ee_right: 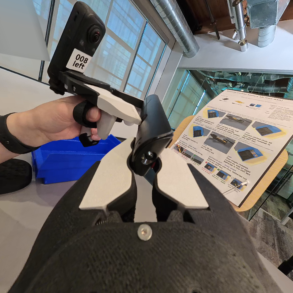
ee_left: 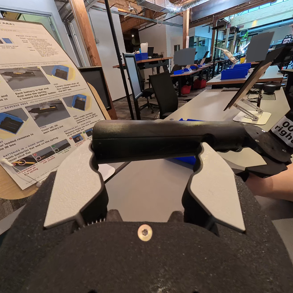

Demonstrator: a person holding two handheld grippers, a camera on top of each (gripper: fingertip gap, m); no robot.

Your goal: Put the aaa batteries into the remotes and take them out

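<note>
A black remote [ee_left: 158,139] is held in the air between both grippers. My left gripper [ee_left: 146,152] has its white fingers [ee_left: 76,182] spread wide and pressed against the remote's left part, with the remote lying across the tips. My right gripper [ee_right: 145,158] is shut on the remote's [ee_right: 152,126] near end, where a small LED bulb shows. The right gripper also shows in the left wrist view [ee_left: 261,142], at the remote's right end. The left gripper shows in the right wrist view [ee_right: 141,111], touching the remote's far part. No batteries are visible.
Blue bins [ee_right: 71,158] sit on the grey table [ee_left: 142,190] under the remote. An instruction board [ee_left: 39,103] leans on a wooden stand at the left. A tablet stand [ee_left: 247,88] is behind, and a black round pad [ee_right: 12,176] lies beside the bins.
</note>
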